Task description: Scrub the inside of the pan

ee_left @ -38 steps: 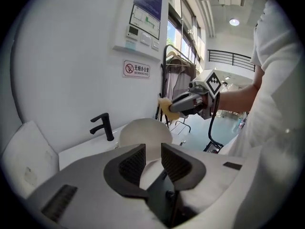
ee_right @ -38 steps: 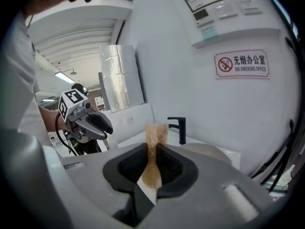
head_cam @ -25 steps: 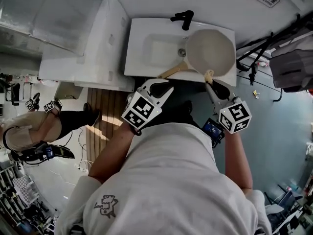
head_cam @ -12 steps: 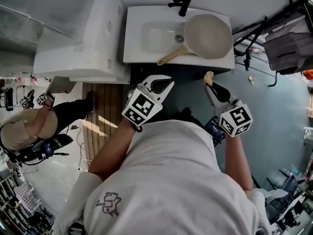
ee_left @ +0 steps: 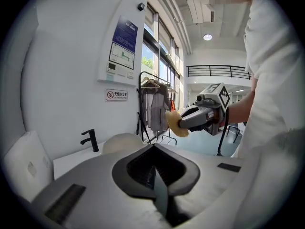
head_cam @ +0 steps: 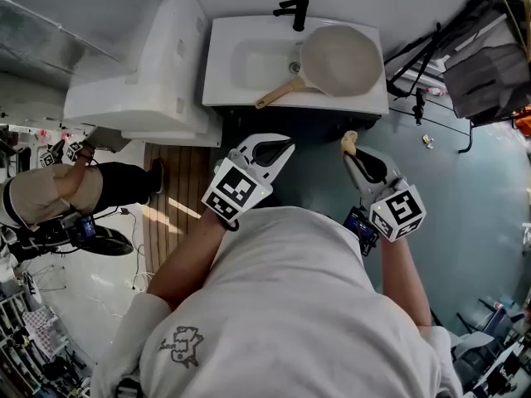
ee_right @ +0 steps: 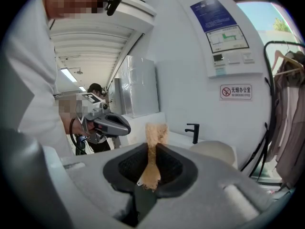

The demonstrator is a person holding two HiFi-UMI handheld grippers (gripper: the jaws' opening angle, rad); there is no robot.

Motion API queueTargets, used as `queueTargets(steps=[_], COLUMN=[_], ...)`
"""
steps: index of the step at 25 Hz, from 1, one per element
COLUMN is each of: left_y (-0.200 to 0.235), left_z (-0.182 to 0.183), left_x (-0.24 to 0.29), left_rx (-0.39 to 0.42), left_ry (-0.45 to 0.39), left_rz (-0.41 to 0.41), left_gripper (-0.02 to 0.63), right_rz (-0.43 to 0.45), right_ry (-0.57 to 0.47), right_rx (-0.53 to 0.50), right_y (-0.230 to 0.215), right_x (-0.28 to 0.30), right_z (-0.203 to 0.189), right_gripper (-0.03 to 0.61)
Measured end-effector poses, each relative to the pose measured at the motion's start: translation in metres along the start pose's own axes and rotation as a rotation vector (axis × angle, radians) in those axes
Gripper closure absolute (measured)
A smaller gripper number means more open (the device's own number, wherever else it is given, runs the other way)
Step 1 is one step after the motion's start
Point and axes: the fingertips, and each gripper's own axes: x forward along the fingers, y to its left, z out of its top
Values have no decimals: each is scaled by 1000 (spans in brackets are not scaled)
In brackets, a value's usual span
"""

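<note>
The pan (head_cam: 340, 59) lay on the white washbasin (head_cam: 236, 65) beside the black tap (head_cam: 294, 11), upper centre; below, the left gripper (head_cam: 278, 146) was closed on nothing, and the right gripper (head_cam: 353, 151) clamped a yellow sponge (head_cam: 348, 139).

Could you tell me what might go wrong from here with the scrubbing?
The pan lies loose at the right end of the sink while the left hand-held gripper is shut and empty, so scrubbing might push it around. The right hand-held gripper pinches the sponge with part sticking out; pressure might pull it free.
</note>
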Motion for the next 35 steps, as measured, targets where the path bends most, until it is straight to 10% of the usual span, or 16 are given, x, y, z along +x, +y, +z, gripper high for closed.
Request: queueTargets(steps=[15, 35], left_y=[-156, -237], left_z=[20, 39], left_x=[31, 27], left_rx=[-50, -14], left_ry=[-48, -96], left_rz=[69, 107], left_gripper=[612, 612], right_rz=[107, 115], right_ry=[-44, -94], right_rx=[-27, -47], right_y=[4, 26], right_x=[-141, -225], right_z=[-65, -75], right_gripper=[532, 532])
